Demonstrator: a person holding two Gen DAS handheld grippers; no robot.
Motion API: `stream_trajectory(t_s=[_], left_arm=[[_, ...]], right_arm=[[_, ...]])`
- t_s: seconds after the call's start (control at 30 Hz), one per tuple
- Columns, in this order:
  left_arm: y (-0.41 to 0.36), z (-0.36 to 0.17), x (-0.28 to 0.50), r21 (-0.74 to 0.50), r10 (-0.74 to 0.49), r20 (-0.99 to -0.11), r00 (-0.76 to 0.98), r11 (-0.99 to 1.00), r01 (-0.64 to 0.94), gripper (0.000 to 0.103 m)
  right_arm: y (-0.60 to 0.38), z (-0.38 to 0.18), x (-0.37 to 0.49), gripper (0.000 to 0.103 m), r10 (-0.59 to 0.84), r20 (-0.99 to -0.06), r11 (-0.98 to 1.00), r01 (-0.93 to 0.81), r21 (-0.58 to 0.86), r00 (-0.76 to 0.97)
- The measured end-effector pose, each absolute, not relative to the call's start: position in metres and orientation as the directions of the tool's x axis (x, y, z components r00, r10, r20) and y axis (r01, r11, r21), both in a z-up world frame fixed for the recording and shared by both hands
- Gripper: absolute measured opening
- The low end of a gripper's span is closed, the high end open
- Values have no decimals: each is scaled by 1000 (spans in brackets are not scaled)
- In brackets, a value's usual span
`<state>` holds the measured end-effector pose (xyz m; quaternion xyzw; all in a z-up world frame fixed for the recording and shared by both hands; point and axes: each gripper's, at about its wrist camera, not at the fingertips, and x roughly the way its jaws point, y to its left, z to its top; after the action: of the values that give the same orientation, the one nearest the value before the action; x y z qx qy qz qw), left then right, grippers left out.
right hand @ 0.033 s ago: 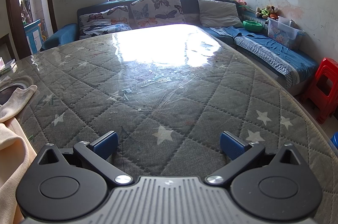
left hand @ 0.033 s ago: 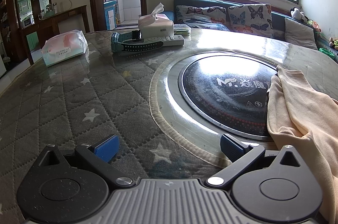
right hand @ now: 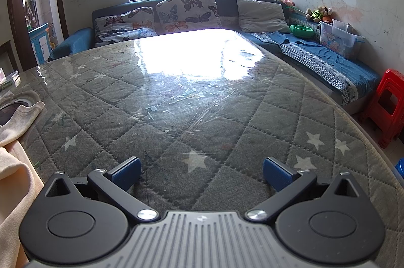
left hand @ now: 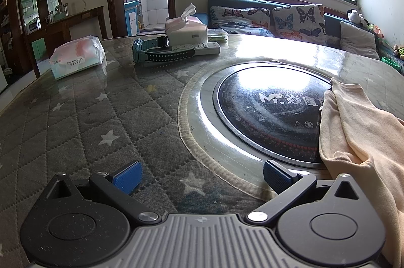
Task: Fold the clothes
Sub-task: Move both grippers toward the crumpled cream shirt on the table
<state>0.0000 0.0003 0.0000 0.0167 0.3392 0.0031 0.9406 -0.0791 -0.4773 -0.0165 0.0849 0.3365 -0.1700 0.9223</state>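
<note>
Both sets of jaws are spread wide with nothing held – left gripper [left hand: 200, 174], right gripper [right hand: 200, 173]. No change is seen between the paired pictures, so folding is judged not yet begun. The soft, rumpled cream garment [left hand: 353, 131] lies between them, draped over the glossy black round hob [left hand: 267, 111], on the plastic-covered quilted star-print tabletop [right hand: 202, 116].

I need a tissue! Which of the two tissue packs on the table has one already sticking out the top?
The pink-topped tissue pack at the far edge, behind the remote control. The plastic-wrapped pack to its left shows no tissue poking out.
</note>
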Motion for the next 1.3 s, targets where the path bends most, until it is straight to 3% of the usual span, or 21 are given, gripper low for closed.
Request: stream_trajectory(t_s=[0.53, 0.73, 1.3], left_arm=[[-6, 2, -4, 18, 22, -649, 761, 1000, -14, 103], [-19, 17, -24, -1, -33, -646, 762, 999, 42, 103], [-65, 29, -67, -9, -100, -700, 707, 991, 131, 103]], right_arm=[[-477, -13, -80, 103, -260, -662, 929, 368, 26, 703], [-474, -13, -84, 103, -249, -666, 936, 352, 21, 703], [-413, 15, -153, 103, -94, -678, 980, 186, 65, 729]])
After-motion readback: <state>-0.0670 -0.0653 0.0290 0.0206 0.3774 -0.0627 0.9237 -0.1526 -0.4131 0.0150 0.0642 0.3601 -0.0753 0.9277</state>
